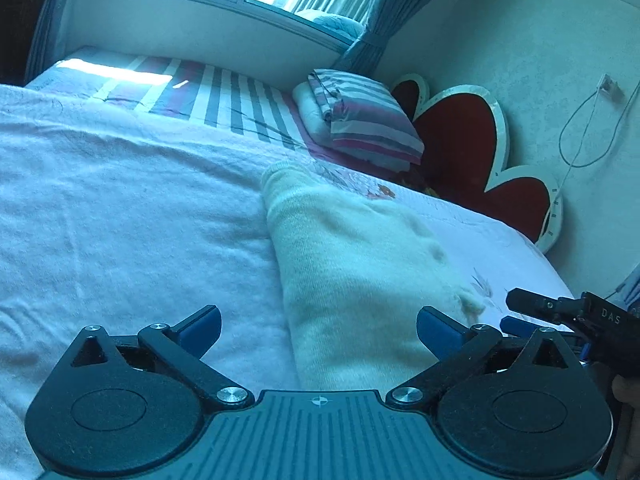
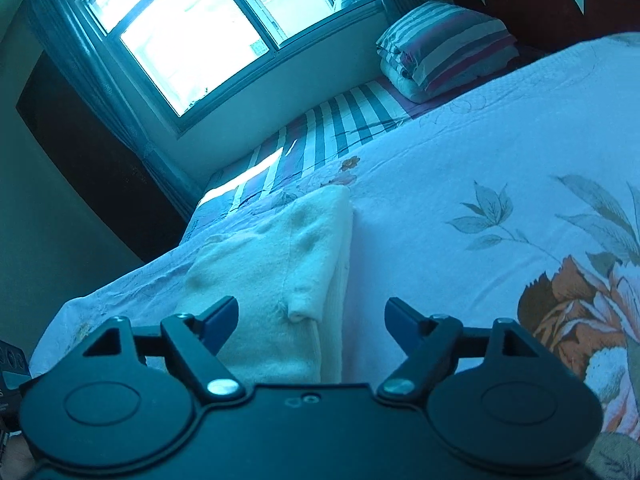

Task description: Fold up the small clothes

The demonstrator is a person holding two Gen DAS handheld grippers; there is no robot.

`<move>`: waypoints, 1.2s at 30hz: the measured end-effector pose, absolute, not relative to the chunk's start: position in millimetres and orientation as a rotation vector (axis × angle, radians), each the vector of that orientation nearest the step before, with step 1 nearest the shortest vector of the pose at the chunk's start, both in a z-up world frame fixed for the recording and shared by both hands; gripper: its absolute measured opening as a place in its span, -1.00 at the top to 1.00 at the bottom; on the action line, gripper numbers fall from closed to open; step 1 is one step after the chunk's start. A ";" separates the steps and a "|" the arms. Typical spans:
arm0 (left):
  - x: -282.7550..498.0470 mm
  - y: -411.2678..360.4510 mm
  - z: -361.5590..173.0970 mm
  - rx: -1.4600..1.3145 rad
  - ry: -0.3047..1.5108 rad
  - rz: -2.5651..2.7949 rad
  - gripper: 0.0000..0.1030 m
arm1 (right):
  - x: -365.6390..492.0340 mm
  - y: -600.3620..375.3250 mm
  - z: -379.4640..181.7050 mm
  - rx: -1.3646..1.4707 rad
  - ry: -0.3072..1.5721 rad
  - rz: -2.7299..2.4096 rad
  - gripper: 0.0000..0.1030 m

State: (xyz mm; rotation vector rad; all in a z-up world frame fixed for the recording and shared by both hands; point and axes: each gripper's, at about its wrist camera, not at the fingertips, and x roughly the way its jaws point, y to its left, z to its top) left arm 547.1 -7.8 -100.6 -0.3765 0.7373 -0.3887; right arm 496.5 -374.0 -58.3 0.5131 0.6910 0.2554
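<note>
A small cream knit garment (image 1: pixel 360 264) lies folded into a long strip on the bed, running away from me. It also shows in the right wrist view (image 2: pixel 276 264), with a short sleeve end on top near its front. My left gripper (image 1: pixel 318 326) is open and empty, its jaws spread over the near end of the garment. My right gripper (image 2: pixel 312 320) is open and empty, just above the garment's near end. The right gripper also shows at the right edge of the left wrist view (image 1: pixel 516 312).
The bed has a pale sheet with flower prints (image 2: pixel 520 184) and a striped sheet (image 1: pixel 232 104) further back. A folded striped quilt (image 1: pixel 360 116) lies by the red heart-shaped headboard (image 1: pixel 464 140). A window (image 2: pixel 184 40) is beyond the bed. A cable (image 1: pixel 580 136) hangs on the wall.
</note>
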 end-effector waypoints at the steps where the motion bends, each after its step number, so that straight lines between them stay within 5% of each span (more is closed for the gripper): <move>1: 545.5 -5.6 -104.5 -0.404 0.752 -0.408 -0.99 | 496.4 -377.8 -62.1 0.539 0.698 0.266 -0.52; 12: 569.4 19.3 -142.1 -0.711 0.802 -0.546 -0.98 | 517.7 -409.5 -100.6 0.777 0.776 0.368 -0.50; 15: 582.7 16.3 -145.7 -0.702 0.837 -0.579 -0.63 | 524.5 -409.3 -106.0 0.784 0.785 0.403 -0.41; 36: 630.7 -8.7 -143.3 -0.619 0.887 -0.692 -0.55 | 572.9 -394.9 -114.4 0.739 0.862 0.583 -0.04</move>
